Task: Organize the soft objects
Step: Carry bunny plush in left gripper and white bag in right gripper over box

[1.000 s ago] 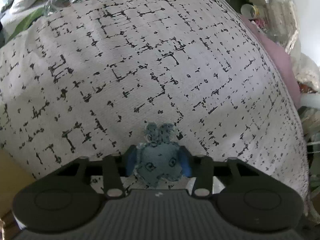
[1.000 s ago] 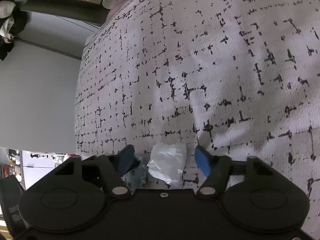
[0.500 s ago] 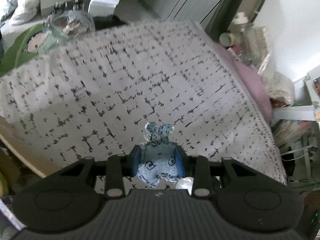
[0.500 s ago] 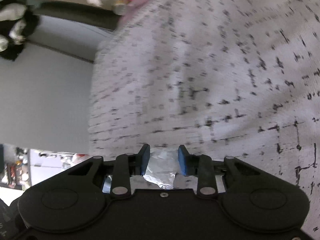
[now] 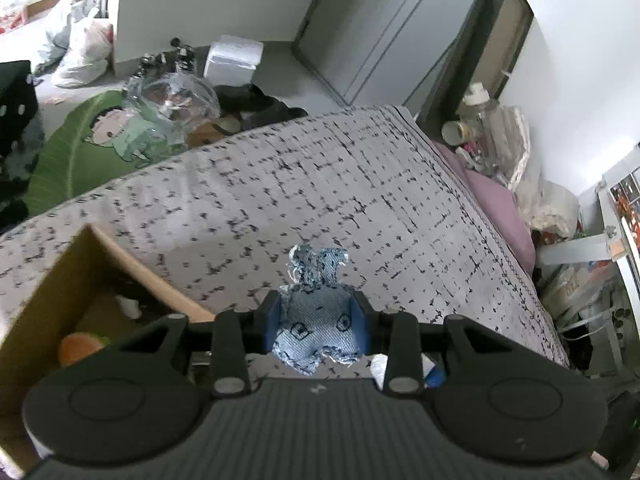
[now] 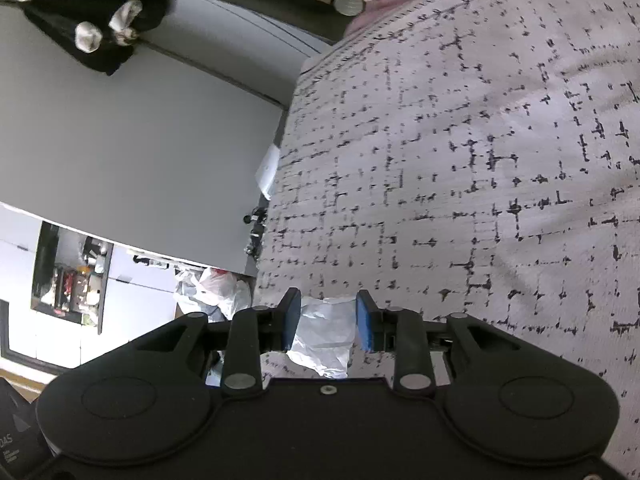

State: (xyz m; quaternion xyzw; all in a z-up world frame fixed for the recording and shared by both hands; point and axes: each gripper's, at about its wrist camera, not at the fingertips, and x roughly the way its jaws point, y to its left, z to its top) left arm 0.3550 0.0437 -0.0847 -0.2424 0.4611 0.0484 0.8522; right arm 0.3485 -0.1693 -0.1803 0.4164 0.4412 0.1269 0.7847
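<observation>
Since a second ago both claws have risen away from the bed, so the left wrist view, which was filled by the patterned bedspread, now takes in the whole bed, a cardboard box and the room beyond, and the right claw, then spread wide around the white bag, has closed onto it. The left claw (image 5: 318,326) is clenched on a small denim plush toy (image 5: 316,330), its blue pads pressing the toy's sides; the toy's two frayed ears stick up past the fingertips and its stitched eyes face the camera. It hangs above the near edge of the bed (image 5: 320,200), whose grey-white bedspread carries a broken black grid pattern. Below and to the left sits the open cardboard box (image 5: 48,280), just beside the bed, with an orange soft item (image 5: 78,346) and some darker things inside that are too shadowed to name. A green cushion with a cartoon figure (image 5: 92,144) lies beyond the far side of the bed, and a pink pillow (image 5: 500,208) sits at the right edge. In the right wrist view the right claw (image 6: 327,326) grips a crumpled white plastic bag (image 6: 324,340) between its blue pads, held over the bedspread (image 6: 480,160) near its edge.
</observation>
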